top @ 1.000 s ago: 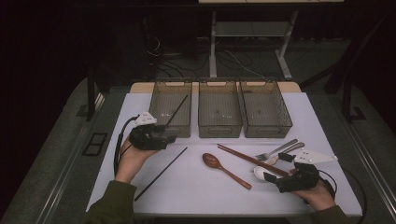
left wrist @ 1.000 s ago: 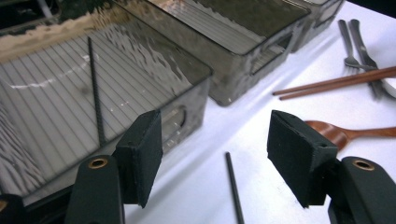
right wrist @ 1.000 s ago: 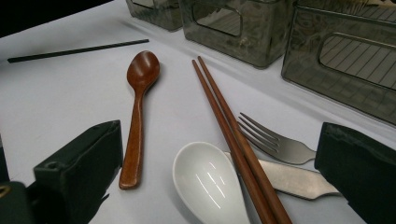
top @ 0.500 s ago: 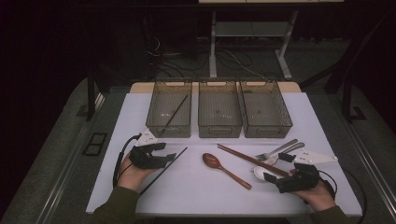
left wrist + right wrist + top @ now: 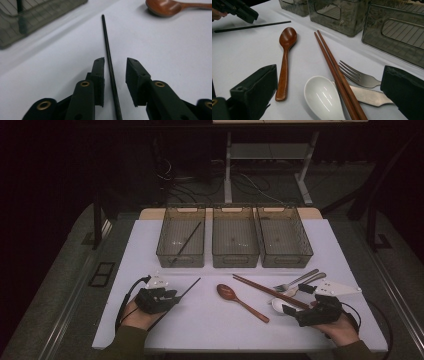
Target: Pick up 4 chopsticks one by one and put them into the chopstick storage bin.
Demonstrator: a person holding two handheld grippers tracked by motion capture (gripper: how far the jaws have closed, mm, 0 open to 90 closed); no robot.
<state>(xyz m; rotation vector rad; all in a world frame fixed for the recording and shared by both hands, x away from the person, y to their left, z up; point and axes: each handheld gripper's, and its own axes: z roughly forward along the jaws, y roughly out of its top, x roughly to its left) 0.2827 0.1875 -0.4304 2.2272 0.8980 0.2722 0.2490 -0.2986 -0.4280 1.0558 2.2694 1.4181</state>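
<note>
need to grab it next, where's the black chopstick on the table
The black chopstick lies on the white table at its left side, between the open jaws of the left hand-held gripper, left of the wooden spoon.

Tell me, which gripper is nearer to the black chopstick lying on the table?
Left. The left gripper has the black chopstick between its jaws, which have just been closing but do not yet press on it. The right gripper is far across the table, beside the white spoon.

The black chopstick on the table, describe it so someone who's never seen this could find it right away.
Start at the white table and its three mesh bins. In front of the left bin, the black chopstick lies flat between the open pads of the left tongs, which have just been closing. It is thin, single and black, unlike the paired brown chopsticks, and it lies outside the bins.
</note>
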